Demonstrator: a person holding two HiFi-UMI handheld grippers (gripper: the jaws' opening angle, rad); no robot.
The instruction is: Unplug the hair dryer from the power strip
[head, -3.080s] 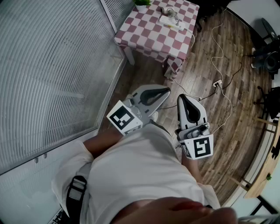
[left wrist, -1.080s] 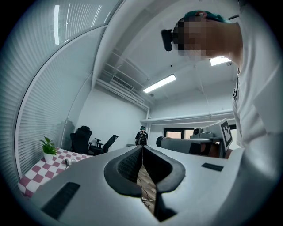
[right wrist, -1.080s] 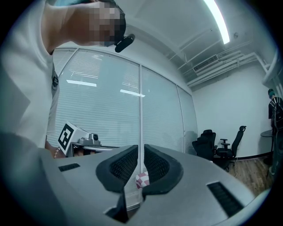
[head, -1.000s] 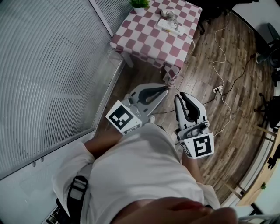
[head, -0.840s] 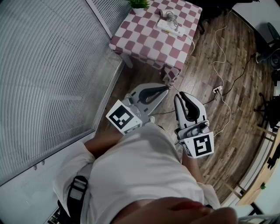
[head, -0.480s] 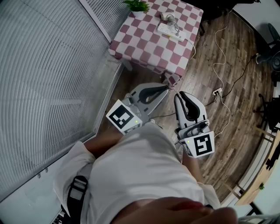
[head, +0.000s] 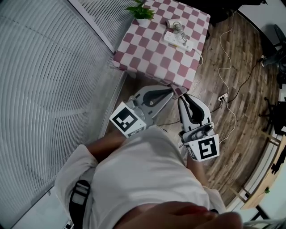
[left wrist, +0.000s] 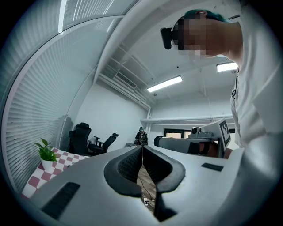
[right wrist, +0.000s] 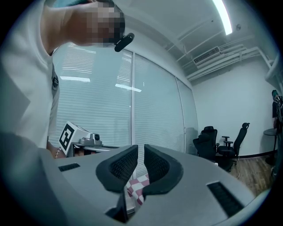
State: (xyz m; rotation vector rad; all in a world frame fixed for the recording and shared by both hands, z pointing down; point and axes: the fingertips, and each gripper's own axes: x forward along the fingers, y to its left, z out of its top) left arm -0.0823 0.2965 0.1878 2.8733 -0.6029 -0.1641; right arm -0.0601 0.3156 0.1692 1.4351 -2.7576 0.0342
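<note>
1. Nearest me, both tools ride level at waist height in front of the white shirt (head: pixel 147 179), side by side and aimed ahead. I read this as a carrying posture, since nothing is within reach yet.
2. The left gripper (head: pixel 169 91) has its jaws pressed together tip to tip with nothing between them. The right gripper (head: pixel 186 99) is drawn in almost as tight, with only a sliver of light showing, and it is empty too. I judge they are held closed because there is nothing to take hold of yet.
3. Just past the fingertips is the near corner of the checked table (head: pixel 147 53). Its cloth hangs down, so the approach has to go over the top edge rather than under it.
4. The power strip (head: pixel 178 40) lies towards the far side of the tabletop. Just beyond it is a small pale appliance that I take to be the hair dryer (head: pixel 172 23) (too small here to see which socket holds its plug). The unplugging has not begun.
5. Around it:
   - A potted plant (head: pixel 142 11) sits at the far left corner, near the strip but not touching it.
   - A white cable (head: pixel 225 58) snakes over the wooden floor (head: pixel 237 129) to the right, clear of the direct line to the table.
   - The slatted blinds (head: pixel 44 80) close off the whole left side — any approach has to come from the front or the right.
</note>
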